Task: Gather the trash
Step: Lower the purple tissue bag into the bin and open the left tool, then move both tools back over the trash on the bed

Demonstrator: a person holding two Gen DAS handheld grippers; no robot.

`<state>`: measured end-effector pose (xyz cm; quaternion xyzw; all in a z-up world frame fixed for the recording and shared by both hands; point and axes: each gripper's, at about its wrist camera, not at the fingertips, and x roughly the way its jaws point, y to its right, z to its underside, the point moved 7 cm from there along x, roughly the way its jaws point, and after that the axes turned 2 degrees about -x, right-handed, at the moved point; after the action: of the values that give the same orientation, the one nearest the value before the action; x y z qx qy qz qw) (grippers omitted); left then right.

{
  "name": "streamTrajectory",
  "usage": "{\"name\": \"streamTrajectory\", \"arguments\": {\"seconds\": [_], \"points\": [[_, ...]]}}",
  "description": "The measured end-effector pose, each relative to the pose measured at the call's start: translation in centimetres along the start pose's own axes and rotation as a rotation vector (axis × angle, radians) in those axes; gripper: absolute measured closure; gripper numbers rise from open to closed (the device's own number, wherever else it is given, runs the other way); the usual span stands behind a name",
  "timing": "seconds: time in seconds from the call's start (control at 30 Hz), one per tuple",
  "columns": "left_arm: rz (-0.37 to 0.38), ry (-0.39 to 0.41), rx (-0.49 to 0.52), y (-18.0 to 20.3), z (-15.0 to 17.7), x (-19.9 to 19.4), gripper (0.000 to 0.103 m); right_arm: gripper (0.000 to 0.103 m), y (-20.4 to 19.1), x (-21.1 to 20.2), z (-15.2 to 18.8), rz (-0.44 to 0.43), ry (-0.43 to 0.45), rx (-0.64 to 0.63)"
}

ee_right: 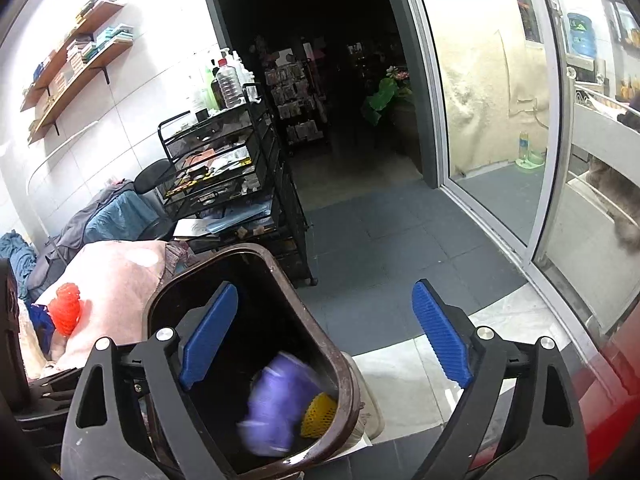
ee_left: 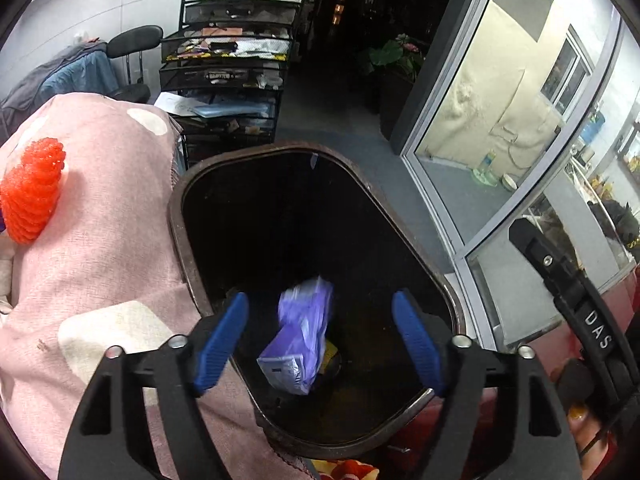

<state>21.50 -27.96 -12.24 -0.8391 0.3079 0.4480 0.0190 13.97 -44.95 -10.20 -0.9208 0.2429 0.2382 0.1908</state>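
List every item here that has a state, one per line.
left gripper: open, empty, over the bin
right gripper: open, empty
trash bin: lidless, partly filled
purple packet: inside the bin, blurred
yellow net: inside the bin
red foam net: on the pink cloth, uncollected

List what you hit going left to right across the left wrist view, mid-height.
Red mesh ball → pink blanket → brown bin with purple packet inside → glass door → right tongs at the edge.
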Motion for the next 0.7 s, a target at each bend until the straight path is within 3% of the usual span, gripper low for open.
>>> {"name": "streamTrajectory", "arguments": {"seconds": [0.4, 0.7], "points": [[-0.05, 0.117, 0.037, -0.5, -0.1, -3.6, 0.018, 0.012, -1.3, -0.1, 0.4, -0.054, -0.012, -0.007], [-0.125, 0.253, -0.001, -3.9, -0.1, -8.4, 0.015, 0.012, -3.8, 0.2, 1.5, -0.12, -0.044, -0.044]]}}
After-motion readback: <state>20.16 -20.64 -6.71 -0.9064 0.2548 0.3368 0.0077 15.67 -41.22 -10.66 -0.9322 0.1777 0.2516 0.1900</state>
